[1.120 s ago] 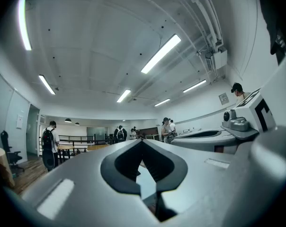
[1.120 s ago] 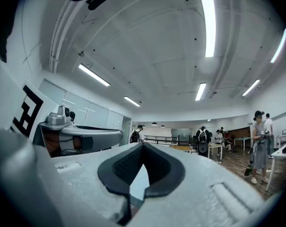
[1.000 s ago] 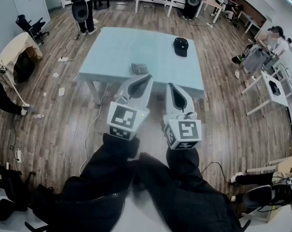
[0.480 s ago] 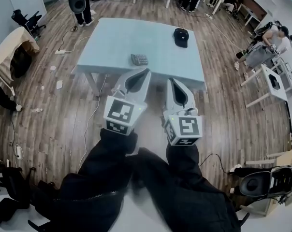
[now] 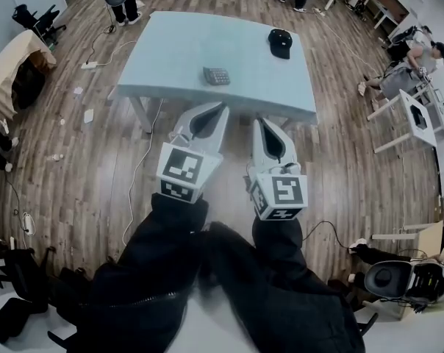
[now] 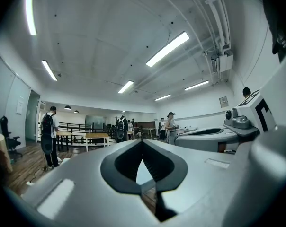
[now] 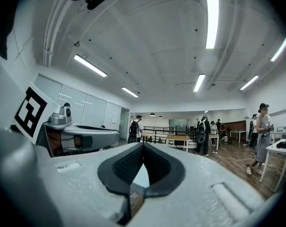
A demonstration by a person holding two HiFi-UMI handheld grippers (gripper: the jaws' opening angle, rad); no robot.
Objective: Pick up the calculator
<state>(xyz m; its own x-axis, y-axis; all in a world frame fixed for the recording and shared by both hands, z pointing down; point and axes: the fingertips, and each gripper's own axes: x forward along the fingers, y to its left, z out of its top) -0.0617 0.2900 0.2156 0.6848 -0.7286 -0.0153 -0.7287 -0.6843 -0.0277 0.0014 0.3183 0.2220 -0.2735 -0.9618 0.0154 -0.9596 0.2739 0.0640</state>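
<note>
Since second ago, table (image 5: 170, 43) and calculator (image 5: 217, 76) slide up head view; both tongs stay low in frame. Left gripper (image 5: 222, 110): jaws pressed together, nothing between, level, short of table edge, probably just carried shut for approach. Calculator flat on table near front edge, well apart from both tips. Right gripper (image 5: 257, 122): likewise together, empty. Black cap (image 5: 279, 43) toward table's right. Neither gripper view shows calculator; jaw bodies block lower field. Keys too small to read.
</note>
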